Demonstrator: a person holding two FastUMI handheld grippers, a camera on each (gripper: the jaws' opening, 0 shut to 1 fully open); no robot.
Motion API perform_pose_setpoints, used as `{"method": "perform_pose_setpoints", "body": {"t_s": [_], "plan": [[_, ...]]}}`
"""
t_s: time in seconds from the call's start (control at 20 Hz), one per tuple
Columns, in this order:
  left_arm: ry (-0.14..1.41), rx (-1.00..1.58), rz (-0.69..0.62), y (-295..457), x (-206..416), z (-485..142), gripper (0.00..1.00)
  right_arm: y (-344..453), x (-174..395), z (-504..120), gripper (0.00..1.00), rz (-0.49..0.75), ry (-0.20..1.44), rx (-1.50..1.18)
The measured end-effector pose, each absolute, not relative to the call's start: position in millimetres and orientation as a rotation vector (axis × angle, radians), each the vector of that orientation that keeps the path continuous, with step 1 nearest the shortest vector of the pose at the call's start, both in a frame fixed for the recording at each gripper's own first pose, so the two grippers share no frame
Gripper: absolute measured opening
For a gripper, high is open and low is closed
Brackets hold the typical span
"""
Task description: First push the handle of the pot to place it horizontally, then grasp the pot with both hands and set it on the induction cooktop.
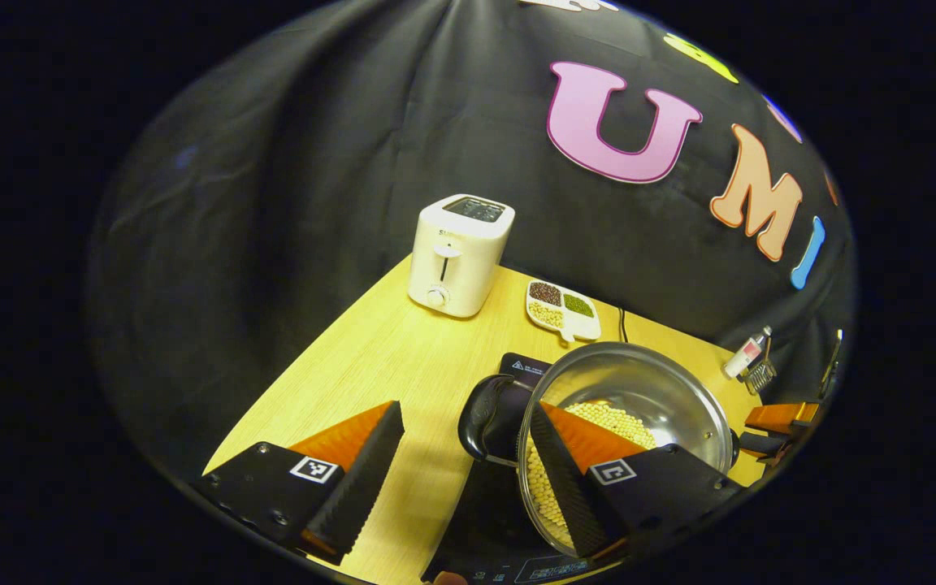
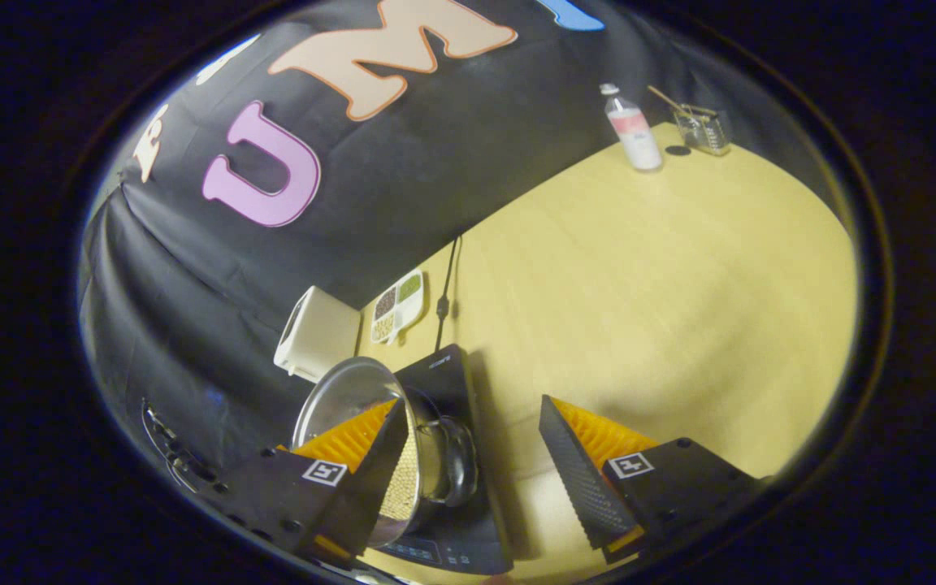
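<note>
pot [image 1: 647, 390] on induction cooktop [image 1: 509, 520], toaster [image 1: 458, 253] behind

Pot [image 1: 639, 390] on induction cooktop [image 1: 521, 366], beans inside; toaster [image 1: 458, 253] and divided dish [image 1: 563, 310] behind, near wall.

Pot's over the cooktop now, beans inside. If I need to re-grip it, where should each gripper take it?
Probably by the pot's two black side handles, one gripper from each end. They jut outward roughly level, so open jaws can straddle them. Both the left gripper and right gripper already have one finger over the rim, handle in the gap.
</note>
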State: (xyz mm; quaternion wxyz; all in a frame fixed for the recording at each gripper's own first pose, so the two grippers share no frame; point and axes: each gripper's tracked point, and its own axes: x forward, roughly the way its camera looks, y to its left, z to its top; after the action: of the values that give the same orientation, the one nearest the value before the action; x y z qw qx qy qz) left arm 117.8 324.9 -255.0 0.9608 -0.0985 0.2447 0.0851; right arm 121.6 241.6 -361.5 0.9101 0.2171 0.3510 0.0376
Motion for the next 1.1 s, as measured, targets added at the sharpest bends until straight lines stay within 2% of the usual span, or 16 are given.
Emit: {"method": "perform_pose_setpoints", "body": {"t_s": [0.25,0.3,0.55,0.6,0.65,0.7,0.75,0.8,0.85,0.9,0.95,1.0,1.1], "plan": [[0.459,-0.104,0.150,310,102,-227,0.96,206,99,-320,0.91,0.028,0.624,0.412],[0.445,-0.072,0.144,304,100,-219,0.96,200,93,-314,1.00,0.017,0.612,0.402],[0.382,0.061,0.097,258,74,-186,0.96,157,70,-269,1.00,-0.022,0.521,0.252],[0.373,0.076,0.086,247,68,-182,0.96,152,65,-258,0.91,-0.019,0.499,0.228],[0.362,0.088,0.078,235,62,-175,0.96,146,61,-245,1.00,-0.012,0.476,0.210],[0.349,0.100,0.074,222,58,-168,0.96,140,56,-234,1.00,-0.006,0.461,0.195],[0.331,0.114,0.078,211,53,-160,0.96,134,52,-222,1.00,0.003,0.444,0.183],[0.305,0.128,0.086,201,49,-149,0.96,129,50,-209,0.92,0.012,0.423,0.170],[0.272,0.136,0.093,188,46,-136,0.96,123,48,-193,0.92,0.029,0.395,0.155],[0.238,0.138,0.095,172,44,-124,0.96,115,46,-175,1.00,0.049,0.366,0.138],[0.207,0.137,0.094,154,41,-112,0.92,107,43,-158,0.92,0.067,0.340,0.123],[0.180,0.133,0.094,136,37,-102,0.96,100,40,-144,0.92,0.082,0.316,0.111],[0.133,0.109,0.084,99,29,-84,0.96,80,33,-118,0.92,0.099,0.273,0.097]]}}
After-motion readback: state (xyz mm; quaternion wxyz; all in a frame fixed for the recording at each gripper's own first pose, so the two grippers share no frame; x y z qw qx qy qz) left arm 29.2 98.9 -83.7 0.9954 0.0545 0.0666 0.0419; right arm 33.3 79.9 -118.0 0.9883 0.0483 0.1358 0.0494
